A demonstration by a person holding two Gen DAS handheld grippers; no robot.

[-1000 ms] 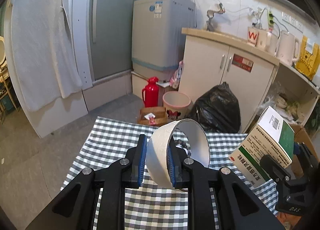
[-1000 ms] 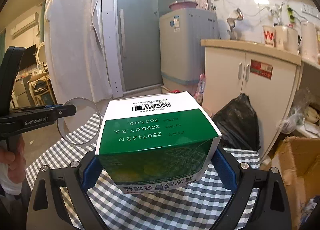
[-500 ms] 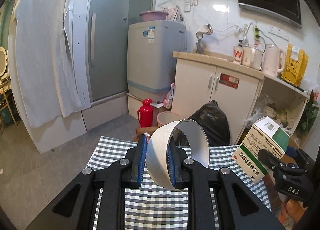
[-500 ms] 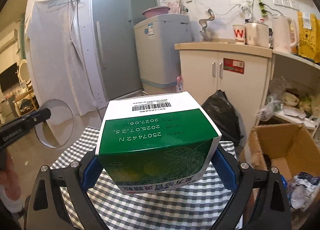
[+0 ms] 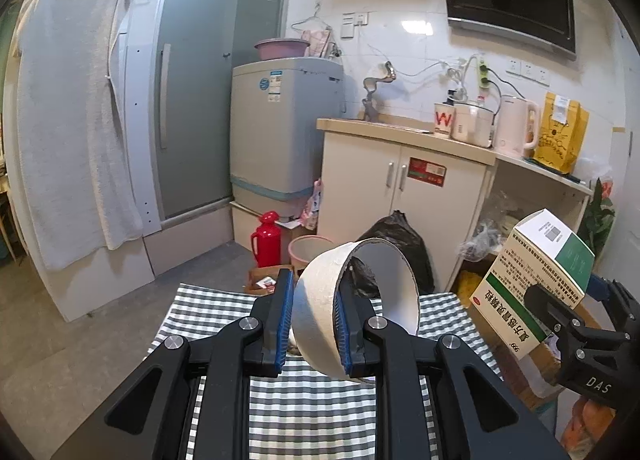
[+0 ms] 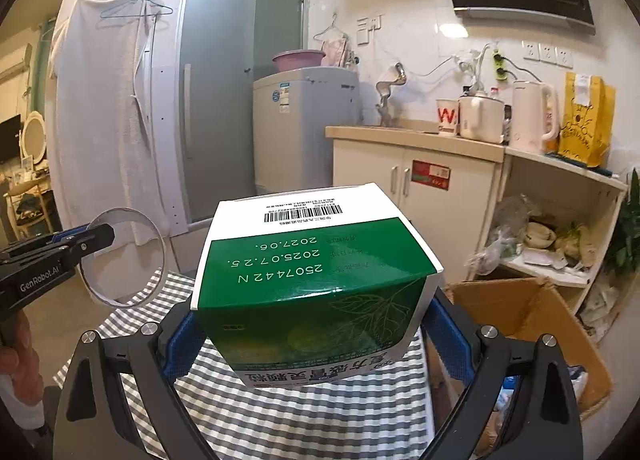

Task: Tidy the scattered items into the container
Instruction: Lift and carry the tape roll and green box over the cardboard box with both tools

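the left gripper (image 5: 311, 324) is closed on a light, bendy ring (image 5: 320, 312). the box (image 6: 316, 284), light but crushable, is held by its sides in the right gripper (image 6: 312, 336).

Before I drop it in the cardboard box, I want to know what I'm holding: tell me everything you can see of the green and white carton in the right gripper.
The green and white carton is a rectangular cardboard medicine-style box, closed and undented. Its white panel bears a barcode; the green panel shows printed dates and a faint leaf pattern; a side carries Chinese text. The right gripper clamps it by two opposite sides, lifted above the checked tablecloth, tilted, touching nothing else.
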